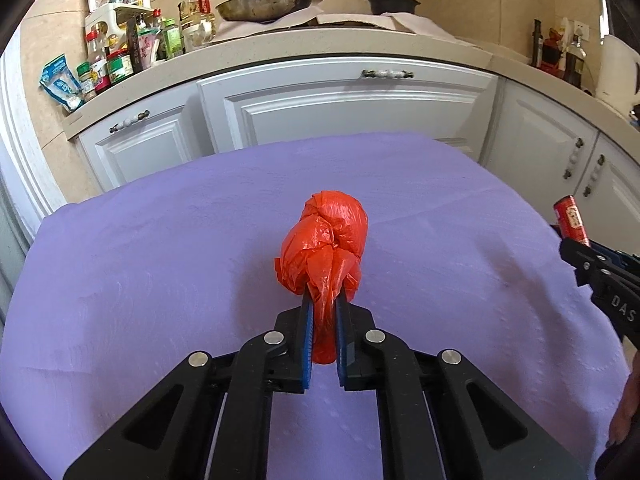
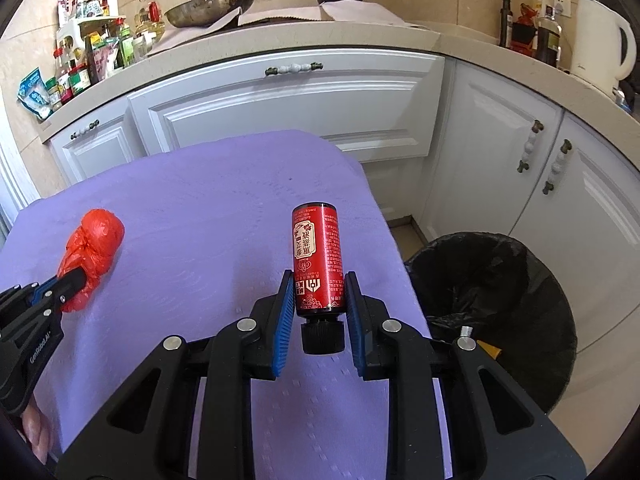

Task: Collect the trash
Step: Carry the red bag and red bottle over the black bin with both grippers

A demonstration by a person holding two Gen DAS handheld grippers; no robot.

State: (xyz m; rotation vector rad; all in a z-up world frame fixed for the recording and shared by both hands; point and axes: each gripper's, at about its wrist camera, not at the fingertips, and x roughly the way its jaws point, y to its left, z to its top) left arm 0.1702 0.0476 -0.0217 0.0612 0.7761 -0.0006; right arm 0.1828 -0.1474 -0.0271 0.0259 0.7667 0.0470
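I see a bench (image 1: 160, 248) covered with a purple cloth, lightly creased. I take it as the landmark.

Left tongs (image 1: 323, 300): closed on the twisted tail of a red bag (image 1: 324, 244). The knotted bulk of the bag sits forward of the fingertips, over the middle of the bench; I cannot tell whether it rests on the cloth or hangs just above it. In the right wrist view the same bag (image 2: 94, 248) shows over the left part of the bench, gripped by the left tongs (image 2: 74, 280).

Right tongs (image 2: 318, 284): clamped on a red bottle (image 2: 318, 256) near its black cap. The cap points back toward the camera and the base points away. The bottle is held above the right edge of the bench. In the left wrist view it (image 1: 570, 220) appears at the far right, gripped by the right tongs (image 1: 576, 246).

Right of the bench, on the floor, stands a bin (image 2: 500, 280) lined with a black bag.

Behind the bench run white cabinets (image 1: 340, 108) under a beige worktop. On the worktop: a cluster of jars (image 1: 116, 52) at the left, a wok (image 1: 264, 4) and a black pot (image 1: 392, 2) in the middle, a white kettle (image 2: 600, 44) at the right. The walls are beige tile.
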